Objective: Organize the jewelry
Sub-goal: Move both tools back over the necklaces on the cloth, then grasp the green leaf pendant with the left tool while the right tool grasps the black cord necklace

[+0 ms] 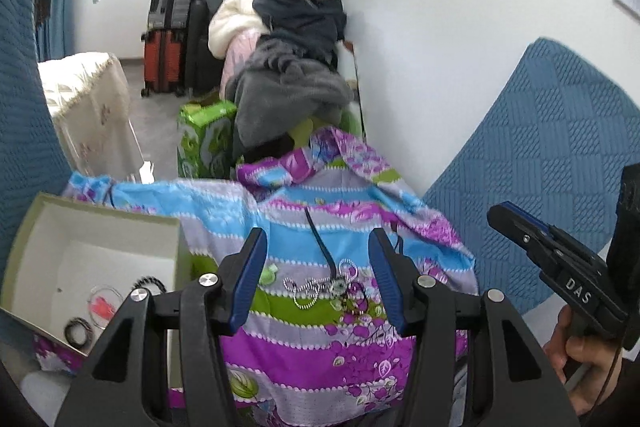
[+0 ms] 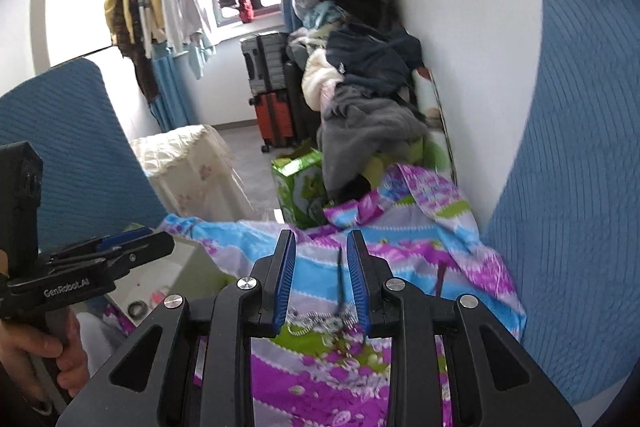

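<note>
Box [image 1: 100, 227] holds dark rings [image 1: 79, 331], pink-centred clear ring [image 1: 103, 306]

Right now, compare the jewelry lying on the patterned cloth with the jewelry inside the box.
The silver beaded chain lies loose on the striped floral cloth, tangled with a dark cord; the black bracelet lies inside the open box. The chain is pale and sprawled; the bracelet is dark and ring-shaped. Neither is held by a gripper.
</note>
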{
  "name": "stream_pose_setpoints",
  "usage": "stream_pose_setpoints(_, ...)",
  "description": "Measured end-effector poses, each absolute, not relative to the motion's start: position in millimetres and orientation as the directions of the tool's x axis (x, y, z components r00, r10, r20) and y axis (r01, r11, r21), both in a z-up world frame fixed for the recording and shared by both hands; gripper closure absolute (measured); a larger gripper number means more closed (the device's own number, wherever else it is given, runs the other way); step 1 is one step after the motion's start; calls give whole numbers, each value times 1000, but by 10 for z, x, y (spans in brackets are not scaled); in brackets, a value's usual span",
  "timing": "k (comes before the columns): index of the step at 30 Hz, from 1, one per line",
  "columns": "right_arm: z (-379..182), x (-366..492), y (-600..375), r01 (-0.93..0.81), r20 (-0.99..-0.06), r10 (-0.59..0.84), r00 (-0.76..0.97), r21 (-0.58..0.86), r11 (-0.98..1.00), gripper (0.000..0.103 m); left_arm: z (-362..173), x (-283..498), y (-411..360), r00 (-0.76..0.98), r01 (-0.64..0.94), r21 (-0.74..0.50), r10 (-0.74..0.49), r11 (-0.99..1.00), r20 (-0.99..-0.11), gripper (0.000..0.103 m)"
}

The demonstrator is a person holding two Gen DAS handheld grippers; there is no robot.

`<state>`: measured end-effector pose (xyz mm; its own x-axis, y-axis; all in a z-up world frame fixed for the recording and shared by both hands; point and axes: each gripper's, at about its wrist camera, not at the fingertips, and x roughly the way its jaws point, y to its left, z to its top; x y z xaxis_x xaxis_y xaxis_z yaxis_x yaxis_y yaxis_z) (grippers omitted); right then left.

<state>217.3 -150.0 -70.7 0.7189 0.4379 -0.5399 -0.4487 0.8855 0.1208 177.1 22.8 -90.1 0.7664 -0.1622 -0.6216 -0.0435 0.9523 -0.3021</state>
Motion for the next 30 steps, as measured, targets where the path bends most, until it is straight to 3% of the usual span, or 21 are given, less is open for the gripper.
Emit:
stream_pose_setpoints(11,-1257,2235,-1658,-422,-565,434,702,162,892,79,-1502,1996,149,694,-80,-290,-156,954,-703,50)
stream_pose_setpoints(30,-2217,3008,-1326,-467,-703,450,551,187,864,82,-2397,2595,197,555,-144,-254,-134,956,-821,57)
